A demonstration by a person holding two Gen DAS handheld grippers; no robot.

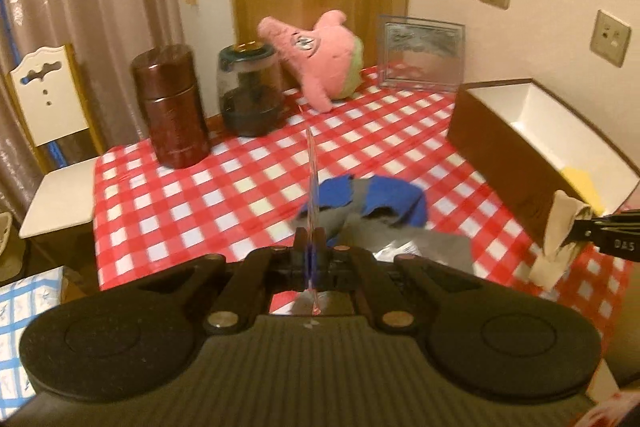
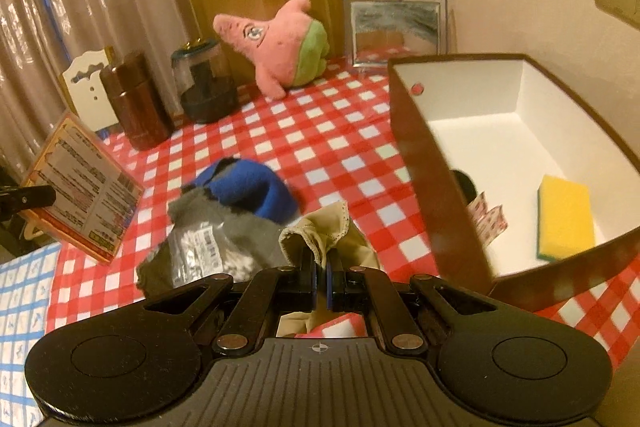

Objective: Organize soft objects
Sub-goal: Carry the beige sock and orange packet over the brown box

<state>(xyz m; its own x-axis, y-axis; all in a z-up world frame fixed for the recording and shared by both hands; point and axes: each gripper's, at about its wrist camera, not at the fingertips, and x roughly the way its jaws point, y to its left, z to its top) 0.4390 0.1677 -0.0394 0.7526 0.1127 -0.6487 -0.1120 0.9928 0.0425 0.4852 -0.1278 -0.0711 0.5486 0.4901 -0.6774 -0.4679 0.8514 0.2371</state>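
Observation:
My left gripper (image 1: 309, 245) is shut on a thin flat printed packet (image 2: 82, 187), which shows edge-on in the left wrist view and hangs above the table's left edge. My right gripper (image 2: 321, 267) is shut on a beige cloth (image 2: 320, 235), lifted just left of the brown box (image 2: 424, 163); from the left wrist the beige cloth (image 1: 558, 231) dangles from it. A blue and grey cloth (image 2: 248, 187) lies crumpled on the checked tablecloth (image 2: 332, 131), with a clear labelled bag (image 2: 200, 251) on its grey part. A pink star plush (image 2: 276, 47) lies at the back.
The box's white inside holds a yellow sponge (image 2: 564, 215) and small packets (image 2: 488, 223). A brown canister (image 1: 172, 107), a glass jar (image 1: 250, 91) and a framed picture (image 1: 422, 53) stand along the back. A white chair (image 1: 52, 131) sits left of the table.

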